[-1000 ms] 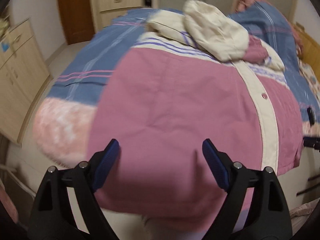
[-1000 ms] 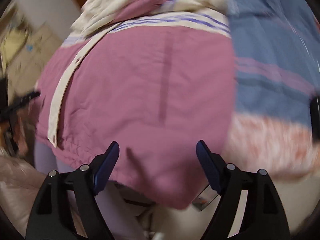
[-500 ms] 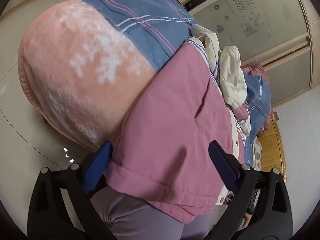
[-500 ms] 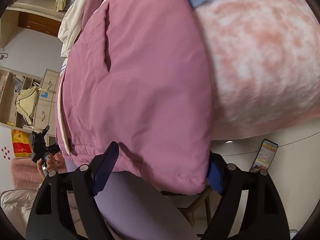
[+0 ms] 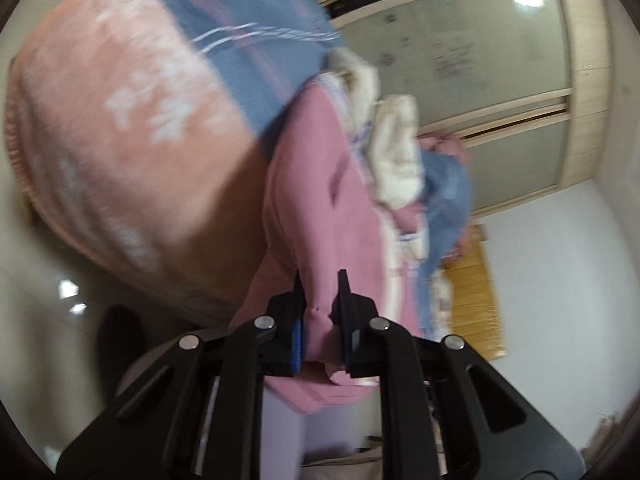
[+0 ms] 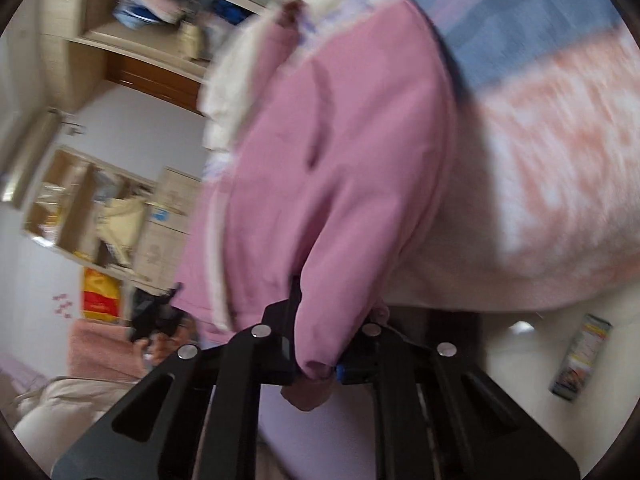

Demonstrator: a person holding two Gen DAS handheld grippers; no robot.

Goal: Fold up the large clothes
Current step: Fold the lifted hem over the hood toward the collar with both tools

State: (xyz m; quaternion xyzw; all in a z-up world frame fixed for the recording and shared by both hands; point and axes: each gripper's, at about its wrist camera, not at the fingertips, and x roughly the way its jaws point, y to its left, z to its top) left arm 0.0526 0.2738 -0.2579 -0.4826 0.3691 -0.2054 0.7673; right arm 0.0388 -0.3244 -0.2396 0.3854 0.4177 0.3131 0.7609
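Pink jacket (image 5: 320,216) runs lengthwise away from both tools (image 5: 321,280) (image 6: 320,288) pinching its hem.

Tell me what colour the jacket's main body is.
Pink, with cream trim; the jacket shows best in the right wrist view.

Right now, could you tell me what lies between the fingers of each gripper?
The pink jacket's hem is pinched in both: the left gripper in the left wrist view, the right gripper in the right wrist view.
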